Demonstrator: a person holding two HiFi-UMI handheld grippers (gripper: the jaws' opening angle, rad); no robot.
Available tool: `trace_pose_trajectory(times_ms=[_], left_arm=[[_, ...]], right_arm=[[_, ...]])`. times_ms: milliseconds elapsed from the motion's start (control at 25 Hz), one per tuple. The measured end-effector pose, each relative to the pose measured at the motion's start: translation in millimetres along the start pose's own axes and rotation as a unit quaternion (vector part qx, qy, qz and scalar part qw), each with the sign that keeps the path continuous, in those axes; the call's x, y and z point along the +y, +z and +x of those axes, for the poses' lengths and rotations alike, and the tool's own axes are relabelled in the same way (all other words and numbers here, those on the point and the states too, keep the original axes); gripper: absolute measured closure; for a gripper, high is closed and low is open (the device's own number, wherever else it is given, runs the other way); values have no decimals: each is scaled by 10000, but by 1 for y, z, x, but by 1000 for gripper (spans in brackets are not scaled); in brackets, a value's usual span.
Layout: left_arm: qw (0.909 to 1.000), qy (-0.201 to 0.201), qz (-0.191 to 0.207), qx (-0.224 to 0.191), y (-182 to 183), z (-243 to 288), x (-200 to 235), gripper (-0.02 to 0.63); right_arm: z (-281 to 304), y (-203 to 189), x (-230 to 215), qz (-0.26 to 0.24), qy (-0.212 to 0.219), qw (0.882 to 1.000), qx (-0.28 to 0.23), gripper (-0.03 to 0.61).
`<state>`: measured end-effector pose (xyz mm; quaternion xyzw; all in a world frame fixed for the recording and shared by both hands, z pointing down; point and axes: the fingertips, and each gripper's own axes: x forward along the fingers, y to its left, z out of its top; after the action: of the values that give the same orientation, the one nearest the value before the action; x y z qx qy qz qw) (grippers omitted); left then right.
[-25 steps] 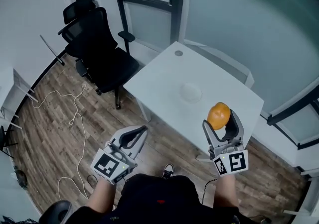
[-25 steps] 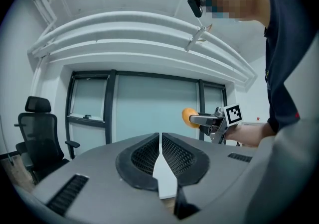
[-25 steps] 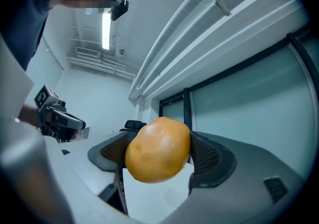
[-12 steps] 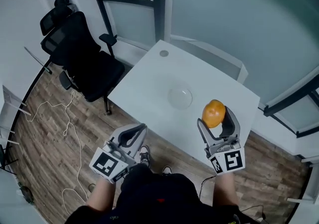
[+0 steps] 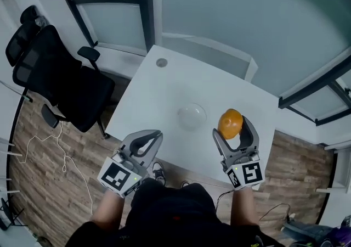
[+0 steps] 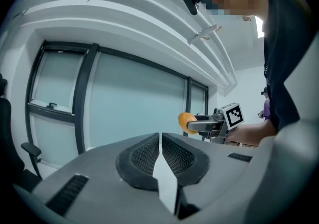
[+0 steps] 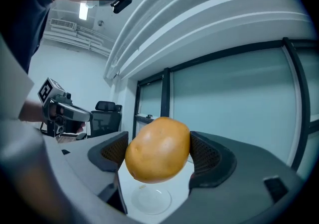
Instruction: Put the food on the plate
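Since one second ago the view has closed on the white table (image 5: 164, 97), the black office chair (image 5: 55, 86) has slid to the far left, and the right gripper (image 5: 232, 127) has come in over the table's near right part; tabletop smooth, matt, rectangular. Left gripper (image 5: 149, 140) hangs off the near edge with its jaws pressed together on nothing, ribbed black pads (image 6: 144, 153) meeting. Right gripper is clamped on the food (image 5: 230, 122), held above the tabletop between similar meshed pads. Plate (image 5: 191, 114) lies just left of the food and slightly farther, near mid-table; round, shallow, clear glass; from the right gripper view it sits below and ahead of the jaws (image 7: 152, 199); right gripper judged the nearer. Food (image 7: 158, 148) is ovoid, orange-brown, smooth-skinned, its long axis slanting between the pads.
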<state>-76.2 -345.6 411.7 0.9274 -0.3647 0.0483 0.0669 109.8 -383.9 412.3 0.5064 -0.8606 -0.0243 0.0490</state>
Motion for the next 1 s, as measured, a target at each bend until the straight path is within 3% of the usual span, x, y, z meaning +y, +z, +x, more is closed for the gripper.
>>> trace_pose_trajectory(times_ms=[320,480,800,1000], left_arm=[[9983,-372,-359,269,-32,16,72,578],[9958,-481,-695,360,-51,18,76,580],[9937,-221,-849,699,-89,27,71,578],[9921,-67,-959,800,-100,23,72,580]], right_arm=[[76,-65,15,238,-186,9971,700,199],[102,-114,23,266,-69,9930,1147,198],[144,-238,20,173,236,9761,2154,198],[154,-282,26,173,324,9670,2522,198]])
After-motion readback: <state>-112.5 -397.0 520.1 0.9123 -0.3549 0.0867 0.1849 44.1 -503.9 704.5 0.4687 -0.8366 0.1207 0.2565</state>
